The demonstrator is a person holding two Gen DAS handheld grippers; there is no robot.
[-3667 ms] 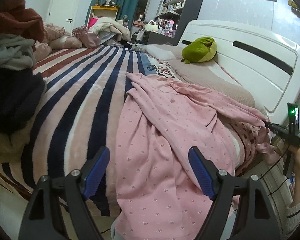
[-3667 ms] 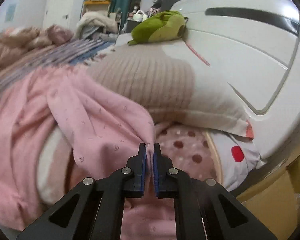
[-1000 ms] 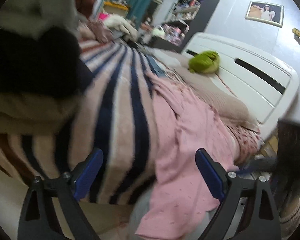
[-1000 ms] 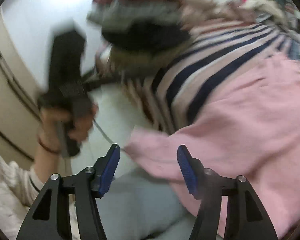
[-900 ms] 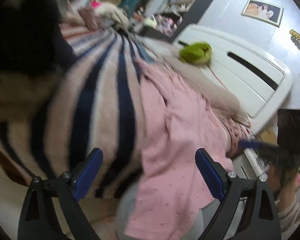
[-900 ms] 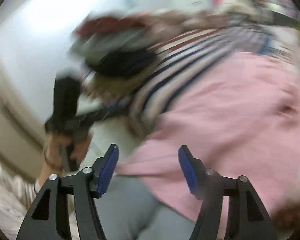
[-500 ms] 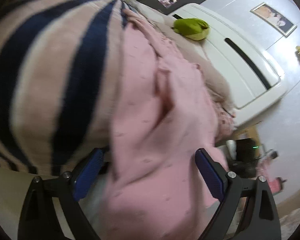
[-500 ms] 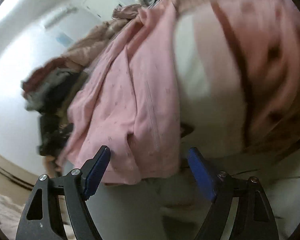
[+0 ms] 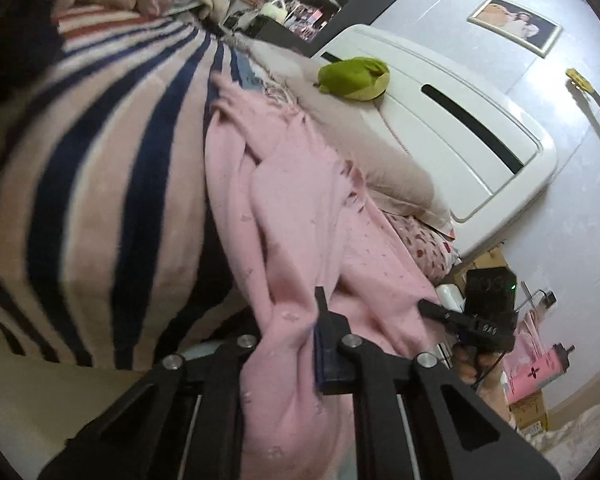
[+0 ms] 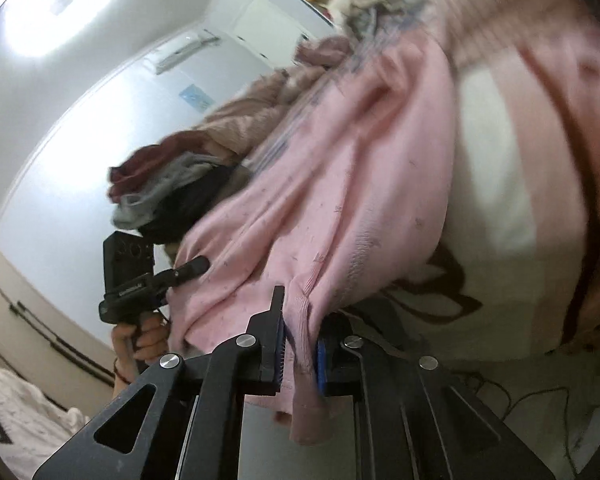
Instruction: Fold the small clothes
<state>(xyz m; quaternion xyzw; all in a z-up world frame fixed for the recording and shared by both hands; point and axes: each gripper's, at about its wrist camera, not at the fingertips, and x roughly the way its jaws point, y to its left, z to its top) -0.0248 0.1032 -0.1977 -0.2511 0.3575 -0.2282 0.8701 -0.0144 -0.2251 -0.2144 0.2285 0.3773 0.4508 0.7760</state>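
Early stage: one pink garment [image 9: 300, 216] lies crumpled along the bed's near edge, hem hanging over the side, no fold made yet. Left gripper [image 9: 292, 344] is closing on a bunched handful of the hem; fabric sits between its jaws. Right gripper [image 10: 298, 356] is closing on another hem corner, cloth pinched between the blue pads [image 10: 321, 364]. Left to do: lift, spread flat, every fold. Count: one pink garment, two grippers, one striped blanket [image 9: 100, 168], one green plush toy [image 9: 354, 78] near the headboard, one heap of clothes [image 10: 172, 184] at the bed's far end (pieces uncountable).
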